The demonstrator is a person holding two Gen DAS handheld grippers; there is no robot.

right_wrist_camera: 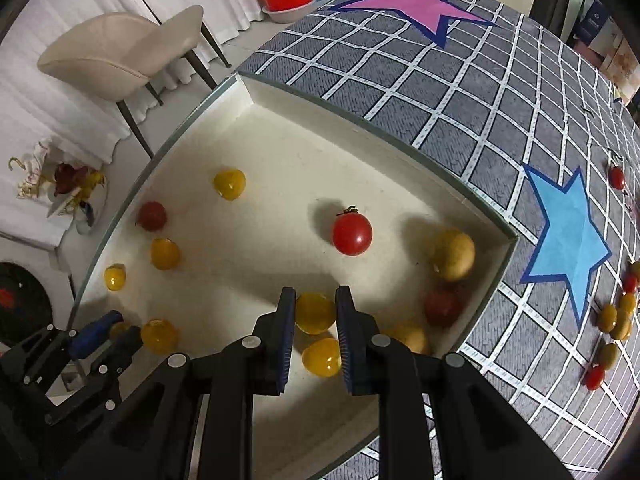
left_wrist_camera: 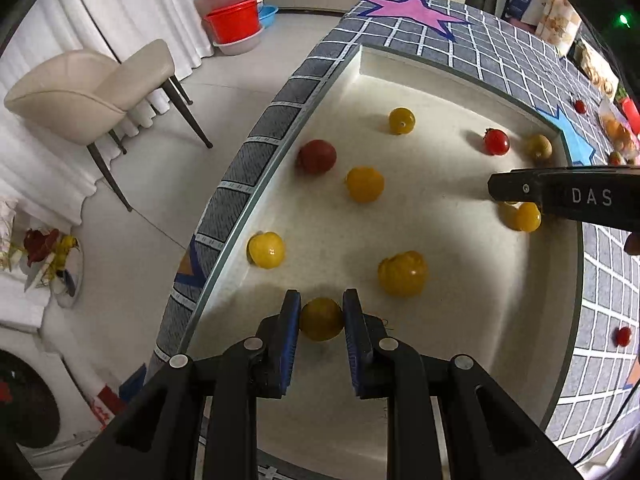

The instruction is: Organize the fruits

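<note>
Right wrist shows many fruits in the tray (right_wrist_camera: 476,216), several left on the desk (right_wrist_camera: 400,80); left tongs (left_wrist_camera: 321,316) and right tongs (right_wrist_camera: 315,312) each grip a yellow fruit (right_wrist_camera: 314,312).

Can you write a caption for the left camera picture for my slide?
Left tongs pinch a yellow tomato over the white tray, among other yellow and red tomatoes.

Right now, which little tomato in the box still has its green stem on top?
The bright red tomato near the box's far wall. It carries a small dark green stem; the others show none.
</note>
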